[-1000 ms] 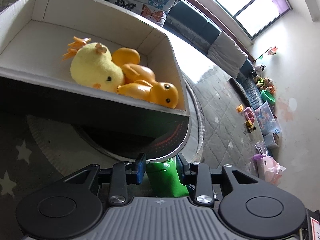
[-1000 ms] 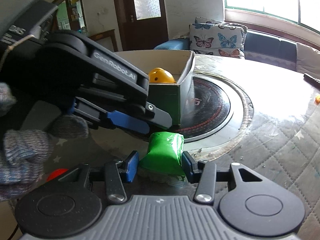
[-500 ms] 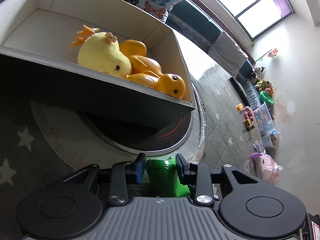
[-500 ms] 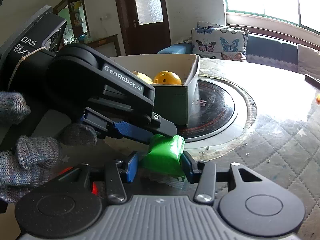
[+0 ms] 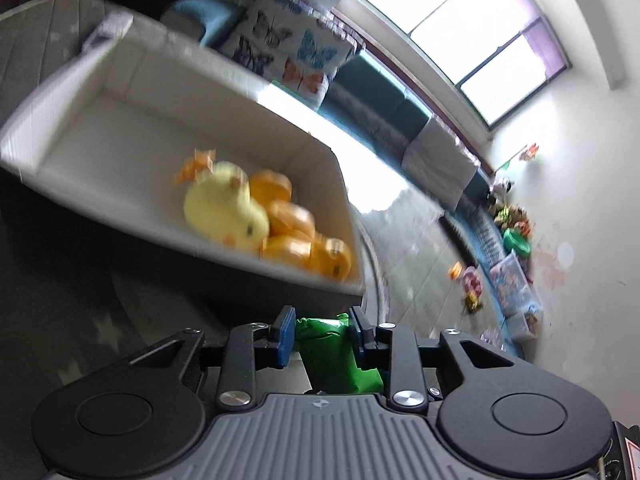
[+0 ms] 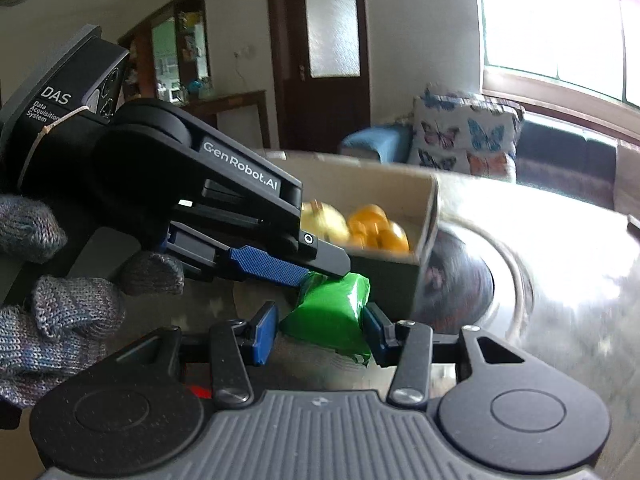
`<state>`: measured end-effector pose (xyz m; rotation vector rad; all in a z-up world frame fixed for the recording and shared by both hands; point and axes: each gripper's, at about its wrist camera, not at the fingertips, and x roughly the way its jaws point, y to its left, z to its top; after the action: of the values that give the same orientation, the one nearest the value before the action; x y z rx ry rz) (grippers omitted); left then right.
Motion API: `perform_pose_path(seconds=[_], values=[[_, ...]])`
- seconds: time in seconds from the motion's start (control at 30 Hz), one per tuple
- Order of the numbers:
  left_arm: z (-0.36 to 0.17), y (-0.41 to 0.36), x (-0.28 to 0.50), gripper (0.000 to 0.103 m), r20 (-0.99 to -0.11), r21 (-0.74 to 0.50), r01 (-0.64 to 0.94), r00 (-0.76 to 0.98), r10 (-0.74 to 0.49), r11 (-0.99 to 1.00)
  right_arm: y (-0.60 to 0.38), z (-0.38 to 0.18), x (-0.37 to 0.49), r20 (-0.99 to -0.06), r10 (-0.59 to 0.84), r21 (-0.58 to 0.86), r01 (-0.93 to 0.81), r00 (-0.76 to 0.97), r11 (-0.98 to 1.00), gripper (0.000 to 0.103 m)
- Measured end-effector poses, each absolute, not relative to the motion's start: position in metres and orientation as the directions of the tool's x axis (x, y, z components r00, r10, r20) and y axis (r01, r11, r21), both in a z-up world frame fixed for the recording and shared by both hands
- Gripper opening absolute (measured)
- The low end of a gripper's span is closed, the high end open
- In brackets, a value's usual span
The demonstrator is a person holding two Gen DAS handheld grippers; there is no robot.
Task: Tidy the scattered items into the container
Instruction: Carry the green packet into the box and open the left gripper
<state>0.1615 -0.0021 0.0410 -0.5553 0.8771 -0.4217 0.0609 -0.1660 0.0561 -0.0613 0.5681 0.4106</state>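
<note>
We held the right gripper (image 6: 318,330) clamped on a green soft packet (image 6: 330,316): in its own wrist view both blue pads pressed the packet's sides, and the packet sat tilted, its upper end leaning toward 1 o'clock. The left gripper (image 6: 320,274) came in from 9 o'clock and met the same packet at its top edge; a gloved hand (image 6: 52,312) carried it. In the left wrist view the left gripper (image 5: 322,334) had the green packet (image 5: 332,354) between its pads, and its jaws were closing. The right pad touched the wrapper; at the left pad we could not tell whether contact was complete. So both grippers shared one packet, which was off the table surface as far as we could judge, just short of the container.

The container, an open white cardboard box (image 5: 100,184), lay toward 12 o'clock from the left gripper, with its near wall just beyond the fingertips. From the right gripper the same box (image 6: 424,216) sat at 12 to 1 o'clock, directly behind the packet. Inside were a yellow plush chick (image 5: 224,212) and an orange rubber duck (image 5: 304,248), crowded at the corner nearest both grippers; the far part of the floor was bare. Our judgement: the packet had to rise over the near wall and go forward. Neither hand was clearly nearer. Both views were motion-blurred.
</note>
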Motion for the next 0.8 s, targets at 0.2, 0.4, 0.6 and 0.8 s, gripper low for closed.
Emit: perform_pose_path(seconds=[0.2,0.4,0.6,0.8], values=[[0.062,0.013,0.184,0.031,-0.574,-0.599,0.102,0.637,-0.515,0.794,-0.150,0.072,0.096,-0.499,0.385,0.028,-0.430,0.776,0.902,0.046],[0.065,0.027,0.211,0.030,-0.571,-0.596,0.065,0.667,-0.479,0.800,-0.134,0.073,0.133,-0.505,0.394,0.012,-0.450,0.768,0.893,0.046],[0.059,0.038,0.230,0.029,-0.586,-0.581,0.033,0.676,-0.446,0.813,-0.119,0.065,0.159,-0.527,0.416,0.023,-0.477,0.741,0.879,0.046],[0.044,0.060,0.232,0.028,-0.592,-0.611,-0.030,0.680,-0.432,0.791,-0.101,0.051,0.176,-0.542,0.442,0.012,-0.519,0.715,0.855,0.047]])
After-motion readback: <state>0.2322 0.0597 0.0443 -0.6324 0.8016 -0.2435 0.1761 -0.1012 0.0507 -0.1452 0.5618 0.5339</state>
